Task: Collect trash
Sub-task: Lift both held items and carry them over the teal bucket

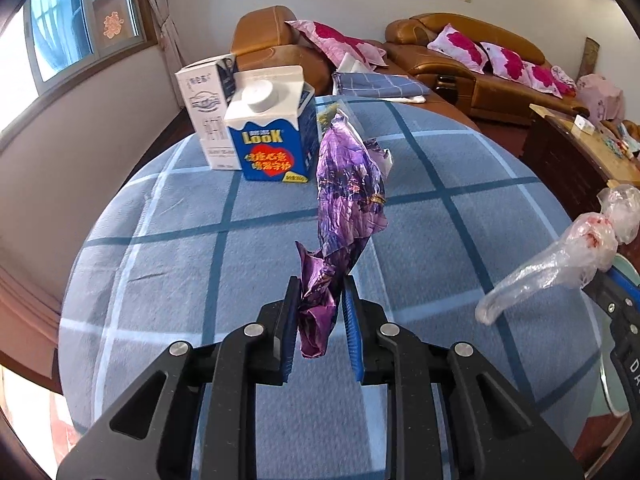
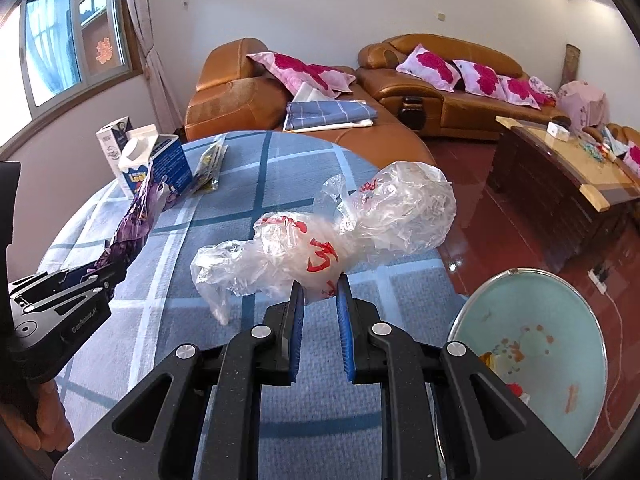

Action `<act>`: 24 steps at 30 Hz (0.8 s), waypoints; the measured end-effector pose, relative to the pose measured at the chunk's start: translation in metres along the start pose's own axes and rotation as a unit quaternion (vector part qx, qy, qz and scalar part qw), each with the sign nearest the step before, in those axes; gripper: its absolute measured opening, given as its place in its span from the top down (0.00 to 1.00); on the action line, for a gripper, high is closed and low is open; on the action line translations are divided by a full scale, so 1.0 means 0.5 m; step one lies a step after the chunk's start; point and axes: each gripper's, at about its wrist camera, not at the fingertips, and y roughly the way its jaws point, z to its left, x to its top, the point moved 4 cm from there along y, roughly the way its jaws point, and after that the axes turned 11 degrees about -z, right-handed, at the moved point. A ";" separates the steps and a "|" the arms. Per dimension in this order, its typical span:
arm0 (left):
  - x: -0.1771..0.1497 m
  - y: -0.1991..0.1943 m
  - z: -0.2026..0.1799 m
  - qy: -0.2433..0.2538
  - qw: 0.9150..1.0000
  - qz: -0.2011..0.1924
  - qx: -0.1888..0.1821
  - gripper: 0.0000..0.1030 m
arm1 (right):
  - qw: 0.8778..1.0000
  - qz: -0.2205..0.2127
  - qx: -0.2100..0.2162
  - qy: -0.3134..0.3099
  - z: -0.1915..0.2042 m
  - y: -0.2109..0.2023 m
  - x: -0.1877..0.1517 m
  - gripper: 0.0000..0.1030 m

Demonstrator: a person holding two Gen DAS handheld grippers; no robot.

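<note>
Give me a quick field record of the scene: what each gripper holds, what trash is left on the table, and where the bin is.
left gripper: shut on purple wrapper, lifted off the table
right gripper: shut on clear plastic bag with red print
left on table: blue carton, white carton, small yellow-and-dark packet
bin: pale green basin beside the table on the right, some scraps inside
table cover: blue checked cloth
</note>
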 end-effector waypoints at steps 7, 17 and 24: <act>-0.016 -0.044 0.006 -0.001 1.000 -0.008 0.005 0.79 | 1.000 0.000 0.000 0.001 0.002 -0.026 -0.016 0.84; -0.032 -0.087 -0.012 0.010 1.000 -0.019 0.005 0.79 | 1.000 -0.008 0.001 0.001 -0.006 -0.060 -0.024 0.84; -0.041 -0.112 -0.029 0.016 1.000 -0.022 0.001 0.79 | 1.000 -0.012 -0.006 0.007 -0.029 -0.085 -0.036 0.84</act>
